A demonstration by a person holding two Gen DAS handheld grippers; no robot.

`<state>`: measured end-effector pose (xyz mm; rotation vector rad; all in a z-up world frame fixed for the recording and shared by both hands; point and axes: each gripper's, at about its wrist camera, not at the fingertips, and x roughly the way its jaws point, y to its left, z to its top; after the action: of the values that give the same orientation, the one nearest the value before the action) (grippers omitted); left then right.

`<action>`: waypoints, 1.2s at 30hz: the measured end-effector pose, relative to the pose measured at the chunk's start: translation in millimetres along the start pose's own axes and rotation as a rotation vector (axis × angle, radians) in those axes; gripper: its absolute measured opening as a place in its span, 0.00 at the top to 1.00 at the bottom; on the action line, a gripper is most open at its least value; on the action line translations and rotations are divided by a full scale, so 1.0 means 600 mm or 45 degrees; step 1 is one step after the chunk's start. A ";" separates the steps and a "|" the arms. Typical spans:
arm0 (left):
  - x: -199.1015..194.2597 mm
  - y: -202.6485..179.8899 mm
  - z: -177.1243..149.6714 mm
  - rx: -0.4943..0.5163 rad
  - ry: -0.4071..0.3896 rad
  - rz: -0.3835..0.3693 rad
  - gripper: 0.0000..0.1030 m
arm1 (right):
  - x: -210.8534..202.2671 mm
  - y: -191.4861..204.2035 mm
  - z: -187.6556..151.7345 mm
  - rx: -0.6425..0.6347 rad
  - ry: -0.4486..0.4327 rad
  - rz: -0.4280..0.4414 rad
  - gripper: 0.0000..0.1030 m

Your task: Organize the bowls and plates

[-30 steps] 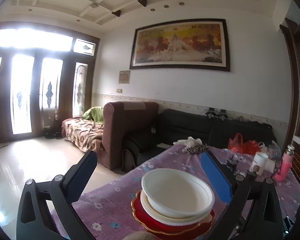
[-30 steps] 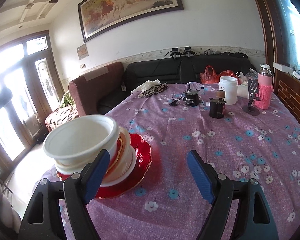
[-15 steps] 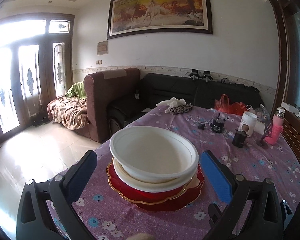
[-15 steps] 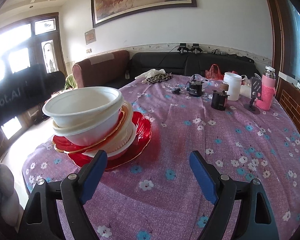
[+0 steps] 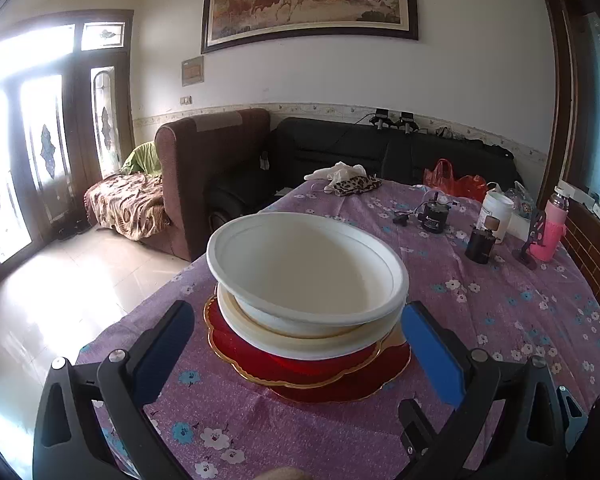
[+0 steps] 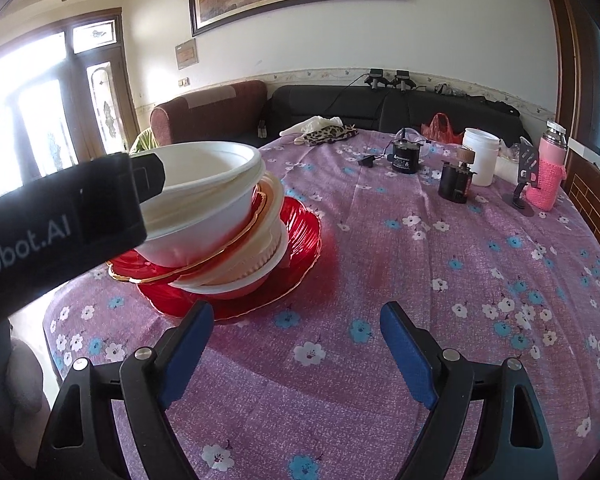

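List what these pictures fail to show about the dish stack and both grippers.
- Stack, left wrist view: the top bowl covers the dishes beneath, so their count stays unclear.
- Stack's left side, right wrist view: the left gripper's black body hides it.
- Left gripper: open around the stack; contact with the plates unclear.
- Right gripper: open, empty; its handle is cut off by the bottom edge.

Both views tip downward compared with a second ago. In the left wrist view the ceiling drops out of sight, and the stack of bowls and plates (image 5: 306,300) climbs from the bottom edge to mid-picture and looms closer, its top white bowl (image 5: 306,268) between the spread fingers of the left gripper (image 5: 296,344). In the right wrist view the stack nears, and the left gripper's black body now covers its left side.
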<state>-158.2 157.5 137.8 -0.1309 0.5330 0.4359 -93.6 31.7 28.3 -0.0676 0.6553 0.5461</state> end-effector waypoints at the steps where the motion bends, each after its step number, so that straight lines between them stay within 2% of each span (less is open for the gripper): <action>1: 0.004 0.004 0.000 -0.009 0.014 -0.010 0.00 | 0.002 0.004 0.000 -0.004 0.005 0.001 0.14; 22: 0.031 0.036 -0.005 -0.055 0.083 -0.069 0.00 | 0.032 0.037 0.000 -0.041 0.073 -0.008 0.14; 36: 0.013 0.043 0.002 -0.069 0.046 -0.061 0.00 | 0.028 0.046 -0.002 -0.059 0.076 -0.005 0.14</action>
<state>-162.7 184.0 134.8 -0.2036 0.5530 0.4023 -97.1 63.1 20.4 -0.1292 0.7009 0.5574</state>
